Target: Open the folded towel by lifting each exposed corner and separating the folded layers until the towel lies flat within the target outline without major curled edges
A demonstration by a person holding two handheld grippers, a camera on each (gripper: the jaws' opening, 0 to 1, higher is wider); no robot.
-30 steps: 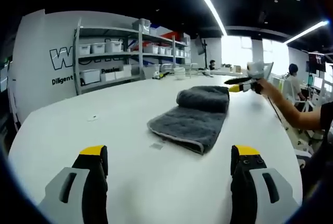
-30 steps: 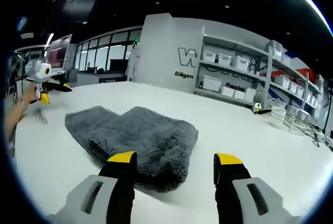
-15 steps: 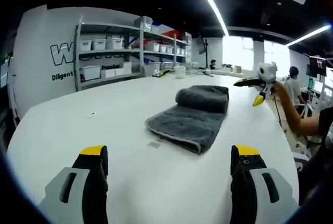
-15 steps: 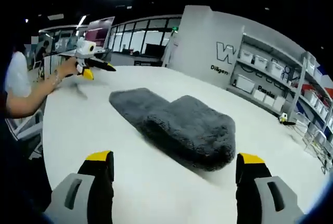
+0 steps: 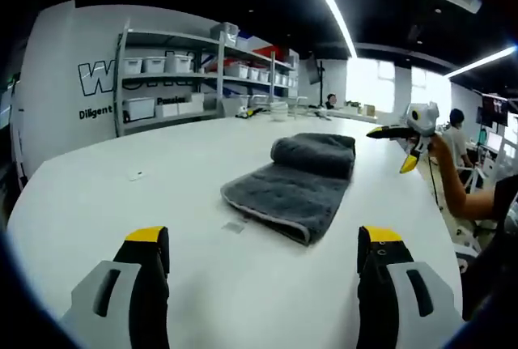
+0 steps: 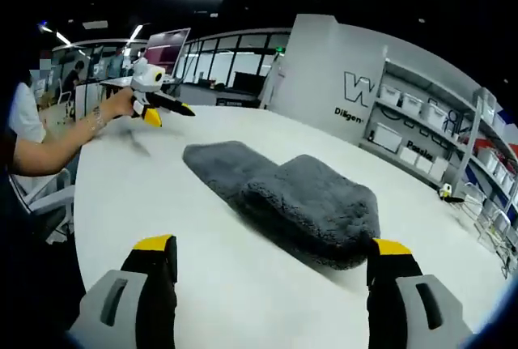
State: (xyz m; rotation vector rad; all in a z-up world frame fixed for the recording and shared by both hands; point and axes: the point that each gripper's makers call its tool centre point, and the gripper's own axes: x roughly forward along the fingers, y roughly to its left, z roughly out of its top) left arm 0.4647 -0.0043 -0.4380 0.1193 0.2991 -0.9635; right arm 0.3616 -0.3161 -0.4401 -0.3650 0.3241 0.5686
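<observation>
A: Item one, step in hand?

B: Approach only, by my reading. The left gripper (image 5: pixel 257 248) is hovering over bare desk short of the towel, jaws standing wide apart with nothing between them. The right gripper (image 6: pixel 269 261) is facing the towel from the opposite end, jaws likewise spread and empty. Neither is touching cloth, so no corner is being lifted yet.

A: Item two, the task's thing?

B: One dark grey, deep-pile folded towel (image 5: pixel 296 181), lying near the middle of the broad white smooth-topped desk (image 5: pixel 121 203). In the left gripper view a single flat layer with a stitched hem is reaching toward the camera, and a thicker, rounded stack of folds is sitting on its far end. In the right gripper view that bulky end (image 6: pixel 320 207) is lying nearest, with the flat layer trailing away behind it. (No target outline is showing clearly on the desk; a small pale mark sits just beside the near hem.)

A: Item three, next move?

B: Probably lowering the right gripper onto an exposed corner of the thick stack, closing on the top layer alone, then peeling it back while the left gripper is pinning the flat layer's hem. Plush pile is likely dragging the lower layers along.
</observation>
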